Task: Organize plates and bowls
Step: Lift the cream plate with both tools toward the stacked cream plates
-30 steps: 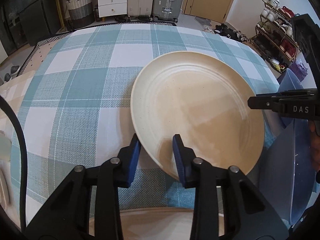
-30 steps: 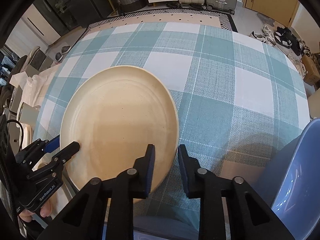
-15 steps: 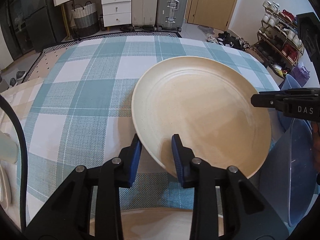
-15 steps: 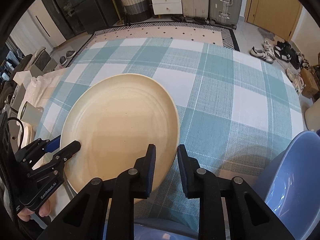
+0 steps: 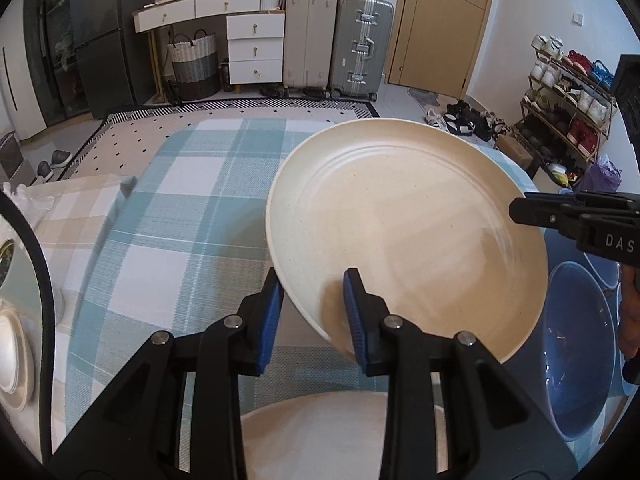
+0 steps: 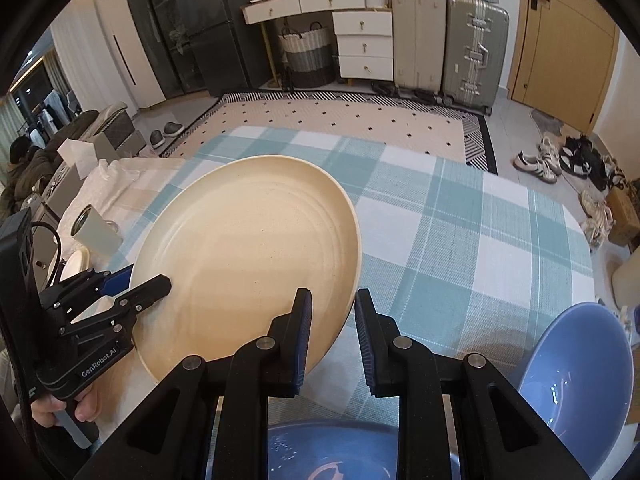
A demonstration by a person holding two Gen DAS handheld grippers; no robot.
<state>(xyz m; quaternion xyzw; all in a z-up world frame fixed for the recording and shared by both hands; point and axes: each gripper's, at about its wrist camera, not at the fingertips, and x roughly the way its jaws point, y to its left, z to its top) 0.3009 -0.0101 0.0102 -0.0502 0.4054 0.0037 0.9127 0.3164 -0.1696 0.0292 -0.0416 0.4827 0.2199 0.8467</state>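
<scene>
Here, both grippers held 1 cream plate between them, lifted clear of the checked cloth on the table. The left gripper pinched the plate's near-left rim: 1 blue pad sat under the rim, the other on the plate's inner face, jaws narrow and clamped on it. The right gripper had its jaws drawn close on the opposite rim, the plate's edge running between the 2 pads. In the left view the right gripper showed only as black fingers reaching in over the plate's far-right edge; in the right view the left gripper came in at the plate's lower left, a hand around its handle.

The plate was tilted — its left edge higher in the left view. Below the left gripper lay a 2nd cream plate on the table's near edge. A blue bowl stood just right of it, and the right view showed 2 blue bowls — 1 at lower right, another under the gripper. A white cup lay tipped on its side at the table's left.
</scene>
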